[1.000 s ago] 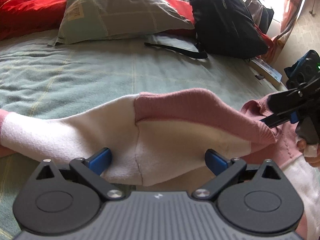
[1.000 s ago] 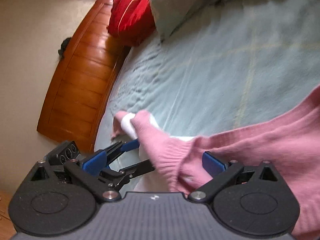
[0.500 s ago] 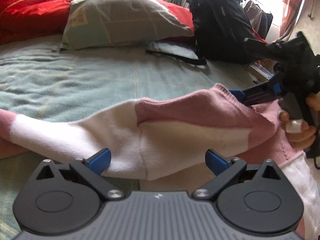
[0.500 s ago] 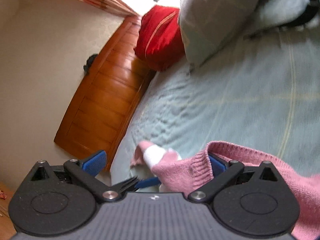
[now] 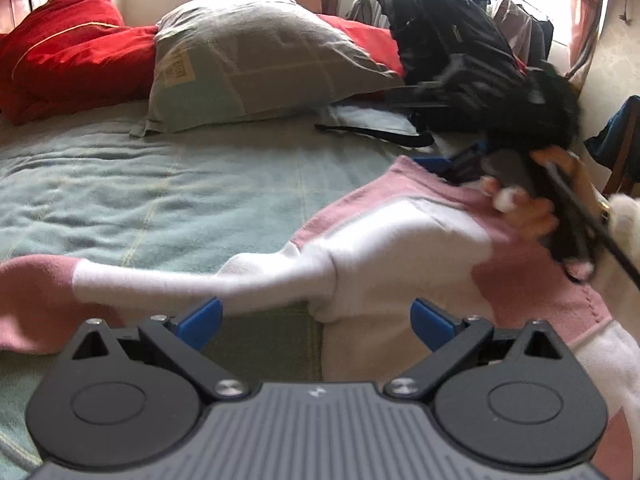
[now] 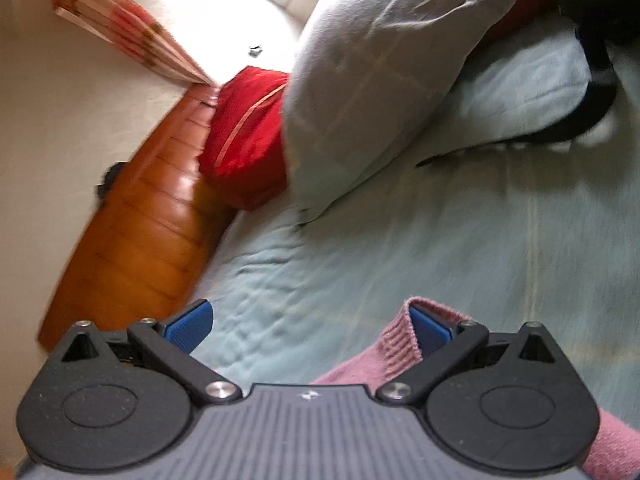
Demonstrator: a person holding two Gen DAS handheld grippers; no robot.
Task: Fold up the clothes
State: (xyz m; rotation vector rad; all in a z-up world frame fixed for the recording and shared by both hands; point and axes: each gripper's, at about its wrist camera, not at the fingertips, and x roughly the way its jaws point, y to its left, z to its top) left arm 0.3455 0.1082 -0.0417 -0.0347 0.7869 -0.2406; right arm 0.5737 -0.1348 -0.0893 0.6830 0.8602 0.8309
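We held the left gripper (image 5: pixel 316 320) low over the bed, level and pointing toward the pillows, its two blue-padded fingers (image 5: pixel 200 320) spread wide with nothing clamped; the white part of the sweater (image 5: pixel 400 248) lay in front of and partly between them. The right gripper (image 6: pixel 310 330) was rolled well over to one side, so its view showed the bed tilted. Its jaws were also wide apart. The ribbed pink hem of the sweater draped over the inner face of its right finger (image 6: pixel 430 332), touching it, but the two pads were not closed on the cloth. In the left wrist view the right gripper appeared blurred, raised above the sweater's far edge, with a hand (image 5: pixel 532 208) wrapped round its handle.

The sweater was a soft knit in two colours, pink and white, with a ribbed pink edge and a visible seam. It lay on the near side of the bed, one sleeve (image 5: pixel 120 284) stretched out flat to the left and ending in a pink cuff, the body bunched and lifted toward the right gripper.

The bedspread (image 5: pixel 180 188) was a pale green, nubbly blanket with faint yellow lines. We counted one grey-green pillow (image 5: pixel 256 56) with a square-line pattern, one red cushion (image 5: pixel 68 48) left of it, one black backpack (image 5: pixel 448 36) behind, and one glossy orange-brown wooden headboard (image 6: pixel 152 220).
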